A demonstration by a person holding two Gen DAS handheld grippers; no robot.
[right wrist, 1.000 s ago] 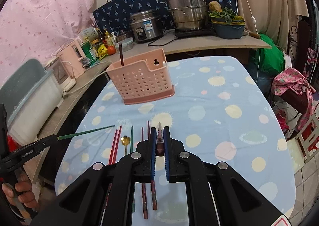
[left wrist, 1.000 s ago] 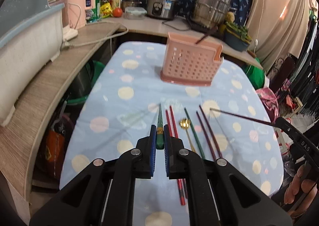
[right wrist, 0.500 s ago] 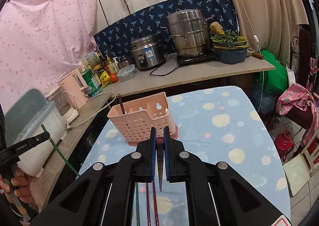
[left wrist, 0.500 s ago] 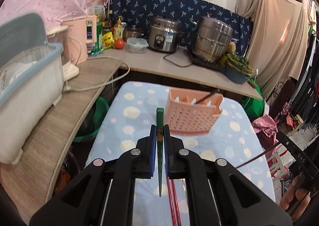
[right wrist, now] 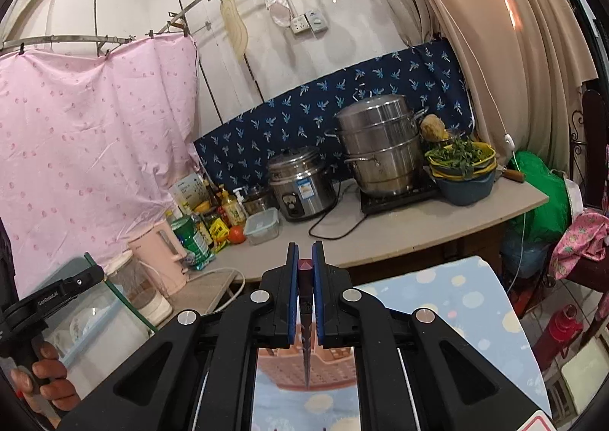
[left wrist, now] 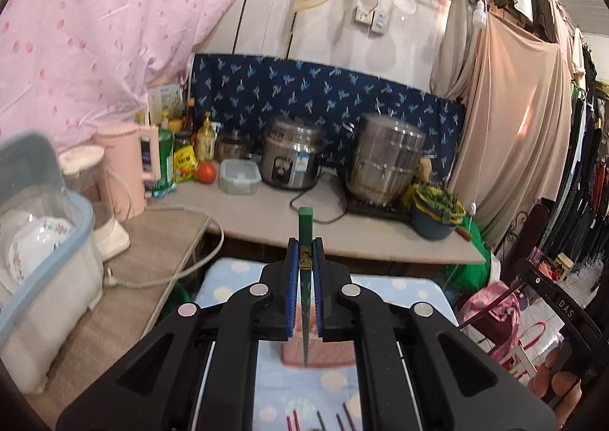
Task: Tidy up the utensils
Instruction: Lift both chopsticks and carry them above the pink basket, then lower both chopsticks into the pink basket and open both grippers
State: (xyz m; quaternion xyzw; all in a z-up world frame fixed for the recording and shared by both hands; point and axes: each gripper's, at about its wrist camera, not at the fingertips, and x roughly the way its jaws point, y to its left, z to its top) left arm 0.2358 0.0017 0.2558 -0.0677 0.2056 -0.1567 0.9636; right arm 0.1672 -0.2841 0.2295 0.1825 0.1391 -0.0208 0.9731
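Left wrist view shows our left gripper clamped on a green chopstick, held upright with its square end up and its thin tip pointing down over the pink basket on the near table. That table wears a pale blue spotted cloth, and at the bottom edge we see tips of more chopsticks lying on it. Far right in this view, the other tool carries the letters "DAS".

From the right wrist view, our right gripper is closed on a dark red chopstick, also upright, tip hanging above the same basket. At the left edge our left hand grips a handle with white lettering we cannot read clearly.

On the far counter stand a rice cooker with a blue label too small to read, a tall steel steamer pot, a pink kettle, a tomato, a clear lidded box and a bowl of greens. Bottles at the far left have labels we cannot read.
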